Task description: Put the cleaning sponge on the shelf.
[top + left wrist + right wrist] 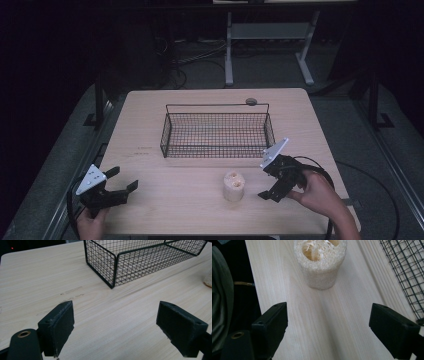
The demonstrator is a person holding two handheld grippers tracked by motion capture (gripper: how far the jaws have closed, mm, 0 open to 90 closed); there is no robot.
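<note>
With its jaws spread wide and empty, the right gripper (pixel 274 186) faces the upright loofah (pixel 233 185) standing just ahead of its tips, so it should advance level until both pads straddle the loofah's midsection before closing gently.

- We see a black wire basket (pixel 217 129) standing on the far half of the pale wooden table (pixel 150 200), its thin handle (pixel 216 105) raised over the far side.
- We note a small round grey object (pixel 251 101) on the table just beyond the basket's far right corner.
- Beyond the table we make out a white metal frame (pixel 270 35) on the dark floor, with cables (pixel 200 52) lying to its left.
</note>
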